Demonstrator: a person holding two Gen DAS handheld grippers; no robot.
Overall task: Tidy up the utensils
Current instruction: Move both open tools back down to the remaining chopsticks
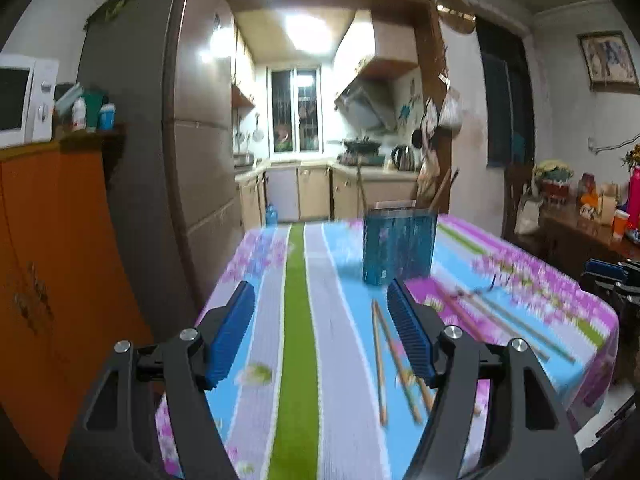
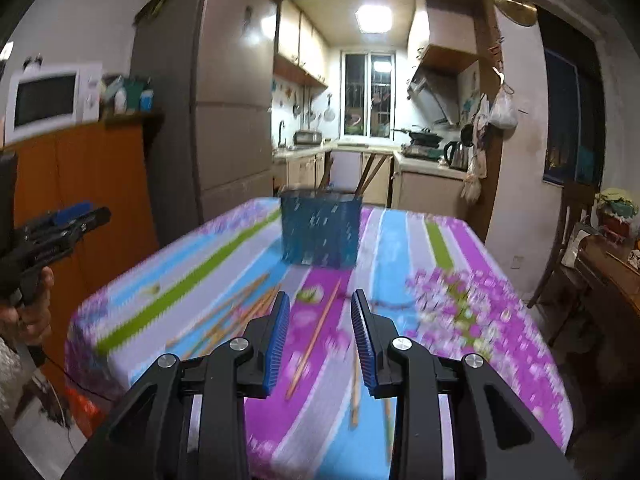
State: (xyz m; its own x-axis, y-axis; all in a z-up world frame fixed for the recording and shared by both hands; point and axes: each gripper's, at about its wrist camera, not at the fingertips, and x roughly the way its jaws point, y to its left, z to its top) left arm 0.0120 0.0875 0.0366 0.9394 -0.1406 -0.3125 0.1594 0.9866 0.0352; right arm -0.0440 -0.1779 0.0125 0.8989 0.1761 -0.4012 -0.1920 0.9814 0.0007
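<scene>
Left tool (image 1: pixel 320 332) jaws apart, empty; right tool (image 2: pixel 320 340) partly apart, empty, both over the worktop's (image 2: pixel 460 320) near edge. Chopsticks (image 2: pixel 316 340) lie loose along the near side; blue holder (image 2: pixel 320 228) stands toward the far edge. Step looks like approach-to-pick; next: lower onto one chopstick, clamp it.

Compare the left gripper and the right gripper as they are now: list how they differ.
Opening: the left gripper has its jaws spread wide; the right gripper has them much narrower, though open too.
Below them: the left gripper frames striped tablecloth, with chopsticks beside its right finger; the right gripper frames one chopstick directly.
Shared: both have blue ribbed pads, hold nothing, and point toward the blue holder.
</scene>
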